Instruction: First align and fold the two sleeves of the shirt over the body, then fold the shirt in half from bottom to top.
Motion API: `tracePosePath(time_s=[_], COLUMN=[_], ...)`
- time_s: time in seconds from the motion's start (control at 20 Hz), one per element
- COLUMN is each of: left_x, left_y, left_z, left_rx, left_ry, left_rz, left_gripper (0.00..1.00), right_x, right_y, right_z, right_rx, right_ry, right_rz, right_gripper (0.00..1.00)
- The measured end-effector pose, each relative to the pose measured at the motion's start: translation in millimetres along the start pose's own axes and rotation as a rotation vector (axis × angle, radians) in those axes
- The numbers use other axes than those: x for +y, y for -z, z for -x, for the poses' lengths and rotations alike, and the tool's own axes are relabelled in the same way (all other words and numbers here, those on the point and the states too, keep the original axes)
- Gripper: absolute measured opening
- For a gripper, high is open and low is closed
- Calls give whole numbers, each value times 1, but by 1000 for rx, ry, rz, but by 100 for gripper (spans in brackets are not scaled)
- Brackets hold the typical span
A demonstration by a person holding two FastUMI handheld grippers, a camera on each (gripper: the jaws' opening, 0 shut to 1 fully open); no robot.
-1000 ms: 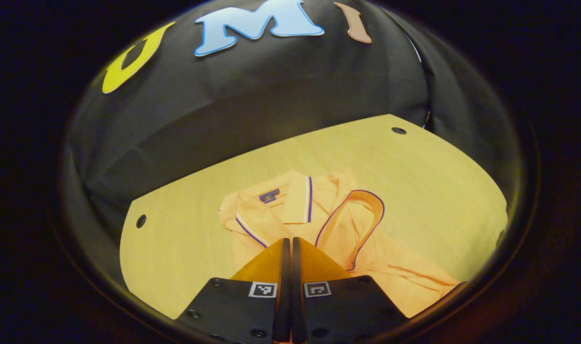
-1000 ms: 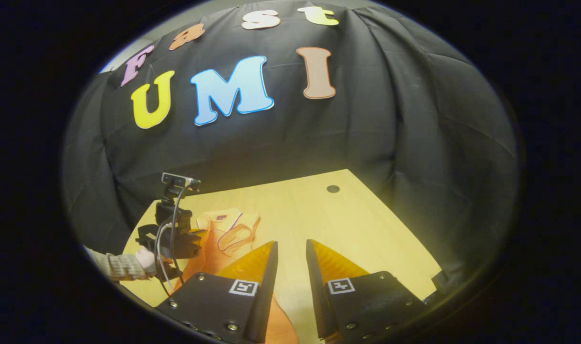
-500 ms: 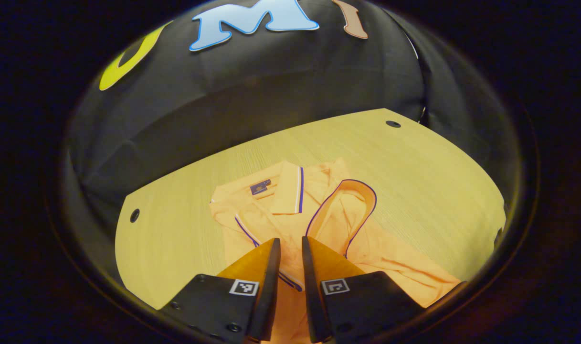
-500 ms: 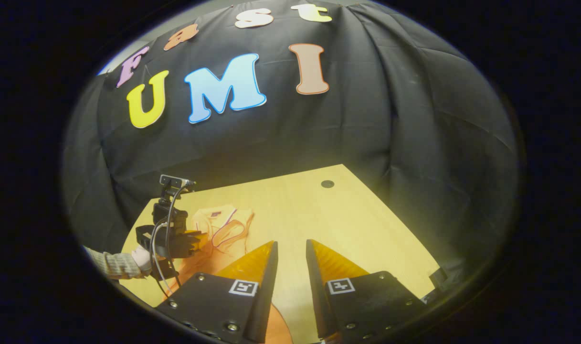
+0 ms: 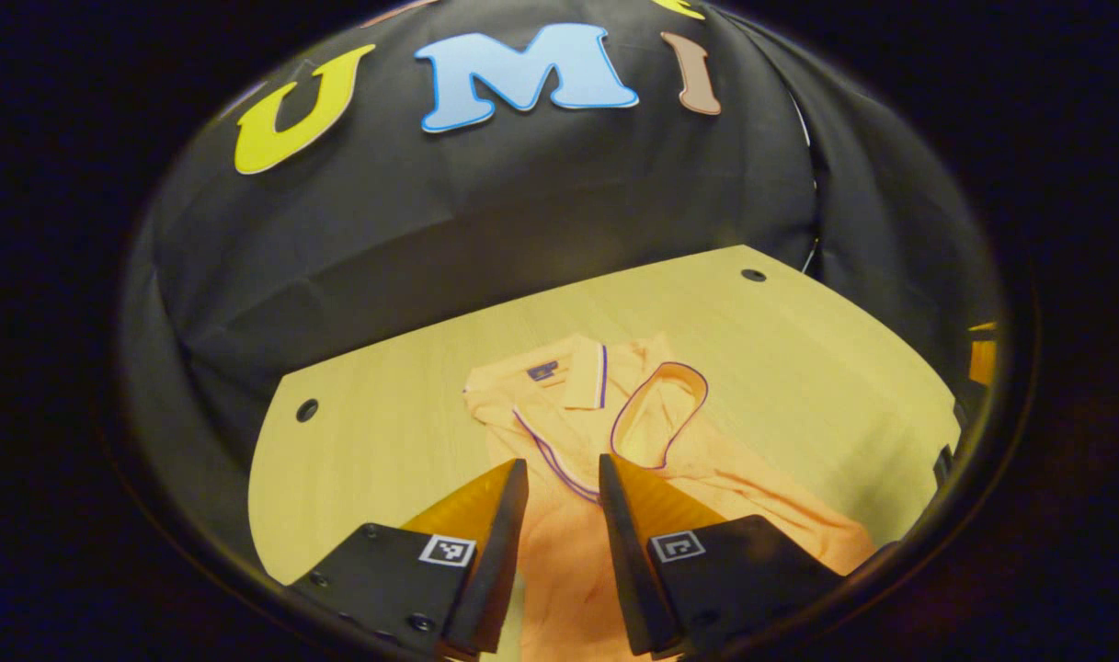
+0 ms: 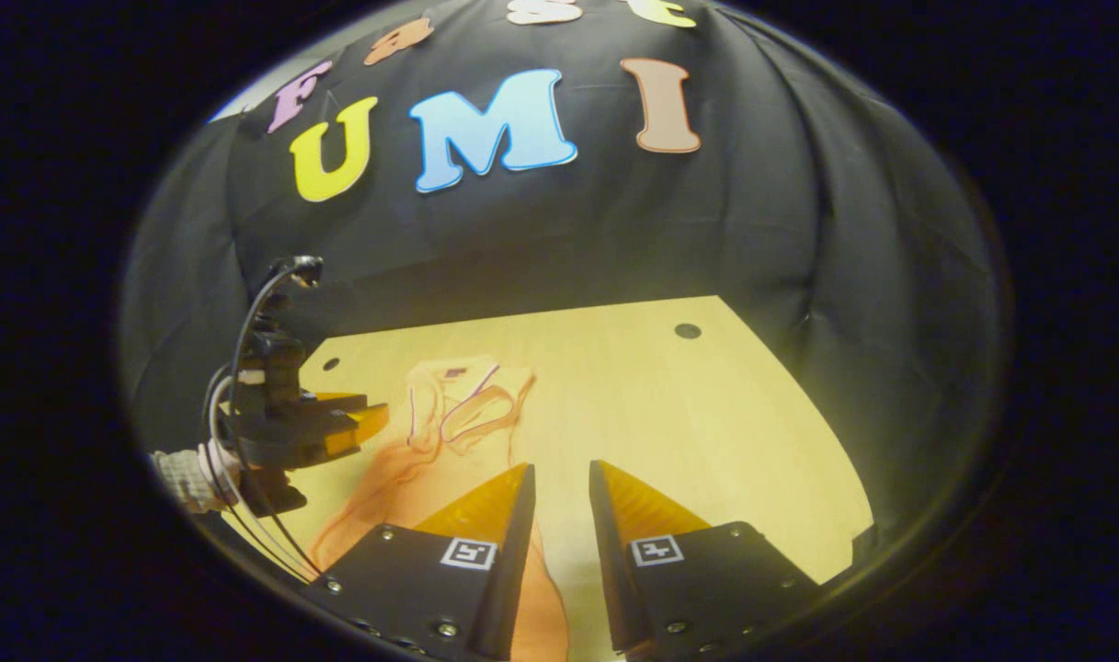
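In the left gripper view, the left tongs [image 5: 561,469] were spread and empty above an orange polo shirt with purple-trimmed collar and cuffs [image 5: 605,432], which lay on the pale wooden surface [image 5: 384,432], one sleeve [image 5: 660,418] folded across the body.

In the right gripper view, the right tongs [image 6: 559,478] hung spread and empty over the shirt's lower hem [image 6: 541,598]; the left tongs [image 6: 361,423] hovered beside the collar. The thin cloth could bunch or drag, likely undoing the sleeve fold, if one hem corner lifted alone.
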State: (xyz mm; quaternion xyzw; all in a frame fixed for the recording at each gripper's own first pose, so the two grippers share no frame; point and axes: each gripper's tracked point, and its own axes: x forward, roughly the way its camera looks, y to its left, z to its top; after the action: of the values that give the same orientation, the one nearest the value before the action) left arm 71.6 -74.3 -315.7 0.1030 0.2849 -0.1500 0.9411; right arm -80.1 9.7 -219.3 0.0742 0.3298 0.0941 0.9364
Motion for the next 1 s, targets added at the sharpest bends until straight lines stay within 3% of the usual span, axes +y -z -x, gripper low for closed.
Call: tracePosePath(time_s=[0.1,0.25,0.3,0.5,0.6,0.7,0.75,0.8,1.0], left_x=[11,20,21,24,25,23,22,20,2], left_y=[19,56,71,129,154,177,186,192,216], left_z=[25,58,68,104,117,129,134,139,152], left_rx=[13,48,66,146,187,223,239,254,309], left_ry=[-22,-40,-45,-62,-73,-76,-74,-69,-16], left_rz=[-13,-26,-29,-19,-8,-4,-5,-6,-2], left_gripper=[64,64,58,53,69,59,59,70,74], right_x=[9,18,20,24,23,24,25,26,28], right_y=[15,47,58,102,122,141,150,159,190], right_z=[-9,-13,-14,-17,-16,-14,-12,-6,-3], right_rx=[38,107,136,242,300,353,379,400,493], right_ry=[-29,-68,-79,-113,-118,-125,-131,-135,-140], right_rz=[30,83,105,163,197,231,241,247,254], right_gripper=[36,39,39,39,40,40,40,40,51])
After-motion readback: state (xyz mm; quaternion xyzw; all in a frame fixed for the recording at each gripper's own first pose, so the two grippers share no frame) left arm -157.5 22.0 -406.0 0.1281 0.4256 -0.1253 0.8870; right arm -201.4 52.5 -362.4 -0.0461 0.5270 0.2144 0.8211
